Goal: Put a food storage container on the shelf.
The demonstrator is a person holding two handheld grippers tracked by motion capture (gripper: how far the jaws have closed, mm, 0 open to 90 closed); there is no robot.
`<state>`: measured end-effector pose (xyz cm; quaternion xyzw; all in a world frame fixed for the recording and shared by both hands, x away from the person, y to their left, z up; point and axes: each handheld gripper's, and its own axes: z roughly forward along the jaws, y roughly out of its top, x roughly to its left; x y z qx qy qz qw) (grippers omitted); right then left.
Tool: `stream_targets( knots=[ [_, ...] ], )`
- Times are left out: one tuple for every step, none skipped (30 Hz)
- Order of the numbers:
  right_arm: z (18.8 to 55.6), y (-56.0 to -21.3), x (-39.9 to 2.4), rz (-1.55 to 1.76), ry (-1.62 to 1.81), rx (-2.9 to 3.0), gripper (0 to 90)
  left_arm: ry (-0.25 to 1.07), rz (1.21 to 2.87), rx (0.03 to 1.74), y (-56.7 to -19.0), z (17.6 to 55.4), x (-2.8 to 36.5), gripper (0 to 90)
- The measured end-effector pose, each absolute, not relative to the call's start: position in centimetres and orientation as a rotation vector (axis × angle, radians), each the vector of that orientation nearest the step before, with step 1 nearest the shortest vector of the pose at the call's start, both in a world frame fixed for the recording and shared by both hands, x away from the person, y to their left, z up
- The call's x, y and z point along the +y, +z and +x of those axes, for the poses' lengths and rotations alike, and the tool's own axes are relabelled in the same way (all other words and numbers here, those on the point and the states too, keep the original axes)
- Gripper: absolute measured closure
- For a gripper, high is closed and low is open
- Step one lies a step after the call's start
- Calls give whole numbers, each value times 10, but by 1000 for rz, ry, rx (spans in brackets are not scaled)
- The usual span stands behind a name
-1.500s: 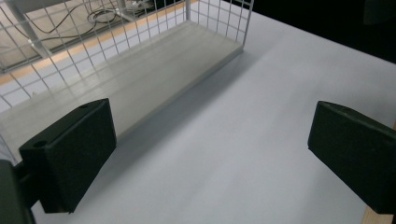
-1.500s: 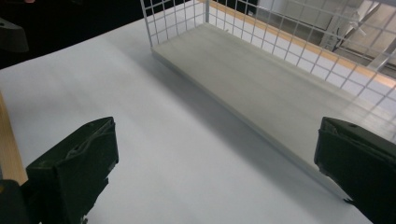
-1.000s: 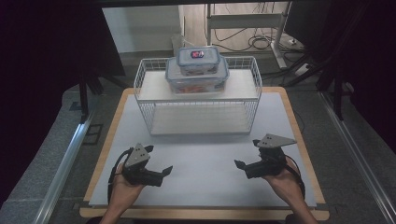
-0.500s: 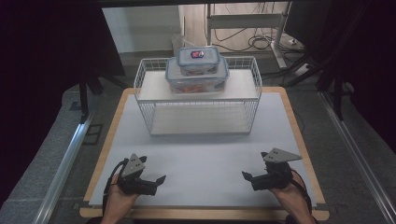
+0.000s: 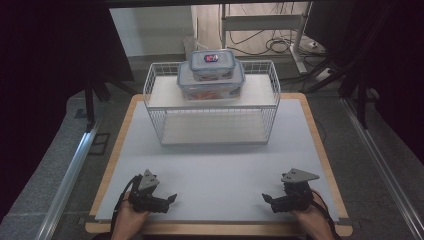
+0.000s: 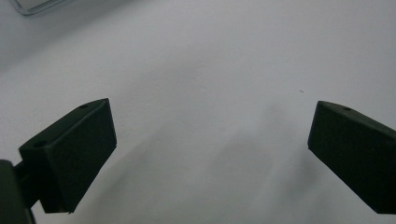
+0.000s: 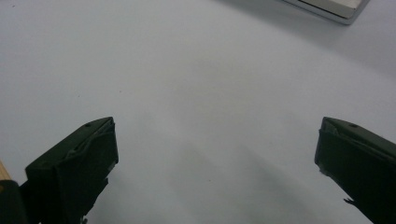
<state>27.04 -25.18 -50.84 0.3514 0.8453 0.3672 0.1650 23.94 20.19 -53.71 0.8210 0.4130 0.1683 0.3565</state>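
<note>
Sitting stacked atop wire rack (image 5: 165, 112): two containers (image 5: 212, 75) (lids on).

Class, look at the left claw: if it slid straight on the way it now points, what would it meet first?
The left claw points right across the bare white mat, toward the right claw. Nothing lies between them, so probably that claw, though depth is uncertain.

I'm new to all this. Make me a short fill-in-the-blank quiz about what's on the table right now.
1. The two clear food boxes sit stacked on the ____ shelf of the white wire rack.
2. The smaller box lies on ____ of the larger one.
3. The jaws of the left gripper and right gripper stand ____, holding nothing.

Missing words: top; top; open
</note>
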Motion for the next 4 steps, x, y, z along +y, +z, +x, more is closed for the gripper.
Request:
stream_targets(
  knots=[
    [270, -509, -251, 999, 1046, 2407, 0, 431, 2118, 1069, -537, 240, 202, 10],
    [270, -509, -251, 996, 1042, 2411, 0, 426, 2116, 1072, -537, 240, 202, 9],
    [271, -509, -251, 992, 1035, 2415, 0, 423, 2115, 1074, -538, 240, 203, 9],
    [271, -510, -250, 996, 1031, 2417, 0, 418, 2116, 1074, -538, 241, 202, 9]
  ],
)
